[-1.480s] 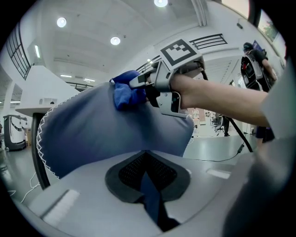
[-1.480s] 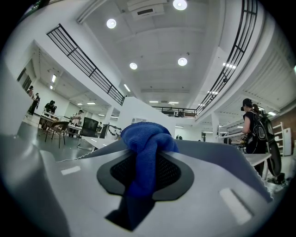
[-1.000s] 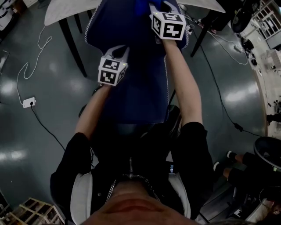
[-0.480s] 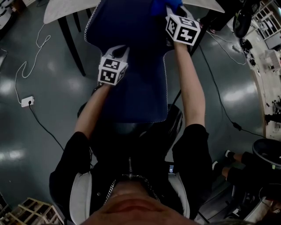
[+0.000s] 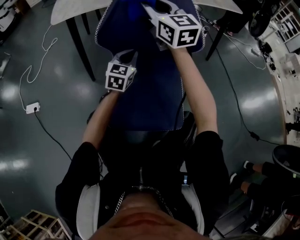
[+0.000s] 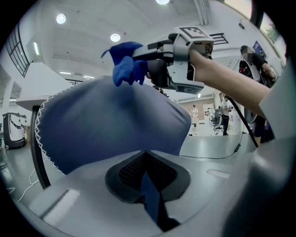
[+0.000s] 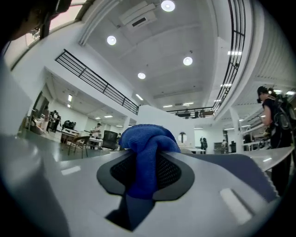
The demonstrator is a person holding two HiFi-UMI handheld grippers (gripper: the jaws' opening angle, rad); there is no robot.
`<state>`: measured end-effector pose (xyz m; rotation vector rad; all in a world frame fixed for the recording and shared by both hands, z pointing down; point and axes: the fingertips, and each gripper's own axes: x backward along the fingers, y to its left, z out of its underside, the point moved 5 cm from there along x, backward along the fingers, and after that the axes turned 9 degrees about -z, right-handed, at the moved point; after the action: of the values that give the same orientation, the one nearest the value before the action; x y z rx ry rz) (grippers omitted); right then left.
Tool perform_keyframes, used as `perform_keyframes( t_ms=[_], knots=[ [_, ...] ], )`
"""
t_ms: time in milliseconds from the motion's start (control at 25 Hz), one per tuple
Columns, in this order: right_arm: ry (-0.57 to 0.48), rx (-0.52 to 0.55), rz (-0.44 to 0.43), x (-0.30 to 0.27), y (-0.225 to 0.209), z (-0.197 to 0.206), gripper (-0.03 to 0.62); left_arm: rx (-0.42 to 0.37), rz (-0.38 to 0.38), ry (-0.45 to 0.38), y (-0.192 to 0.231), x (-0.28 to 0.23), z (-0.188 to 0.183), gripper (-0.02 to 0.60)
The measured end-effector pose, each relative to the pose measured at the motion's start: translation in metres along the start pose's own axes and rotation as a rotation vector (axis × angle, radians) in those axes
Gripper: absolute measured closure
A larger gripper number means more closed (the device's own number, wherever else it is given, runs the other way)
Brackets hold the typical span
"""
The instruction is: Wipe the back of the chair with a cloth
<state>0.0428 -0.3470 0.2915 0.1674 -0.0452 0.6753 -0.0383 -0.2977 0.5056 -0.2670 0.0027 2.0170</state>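
Observation:
The chair back (image 5: 145, 93) is dark blue with white stitched edging and stands upright in front of me in the head view. In the left gripper view the chair back (image 6: 106, 125) fills the middle. My left gripper (image 5: 129, 55) is on its left side, with the jaws shut on a fold of the blue fabric (image 6: 151, 199). My right gripper (image 5: 151, 8) is at the top edge, shut on a bunched bright blue cloth (image 7: 149, 148). From the left gripper view, the cloth (image 6: 127, 65) hangs just over the top of the chair back, held by the right gripper (image 6: 143, 55).
A white-topped table (image 5: 75, 9) with dark legs stands just beyond the chair. A white power strip (image 5: 32, 108) and its cord lie on the grey floor at left. A black cable (image 5: 234, 103) runs across the floor at right. A person (image 7: 274, 115) stands at far right.
The right gripper with the cloth swung right along the chair back's top, then came back left toward the middle. The left gripper stayed put on the chair back.

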Motion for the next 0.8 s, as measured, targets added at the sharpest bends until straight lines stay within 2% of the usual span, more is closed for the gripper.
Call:
perform_keyframes(
  t_ms=[160, 320, 560, 800],
  knots=[
    [0.033, 0.009, -0.102, -0.038, 0.031, 0.006, 0.497, 0.006, -0.018, 0.01, 0.007, 0.007, 0.007, 0.571],
    [0.06, -0.008, -0.151, -0.068, 0.053, 0.022, 0.497, 0.007, -0.042, 0.018, 0.021, 0.017, 0.011, 0.571],
    [0.096, -0.024, -0.101, -0.088, 0.049, 0.043, 0.497, 0.018, -0.077, 0.027, 0.04, 0.025, 0.021, 0.571],
    [0.129, -0.032, -0.033, -0.082, 0.033, 0.053, 0.497, 0.007, -0.072, 0.025, 0.039, 0.027, 0.021, 0.571]
  ],
)
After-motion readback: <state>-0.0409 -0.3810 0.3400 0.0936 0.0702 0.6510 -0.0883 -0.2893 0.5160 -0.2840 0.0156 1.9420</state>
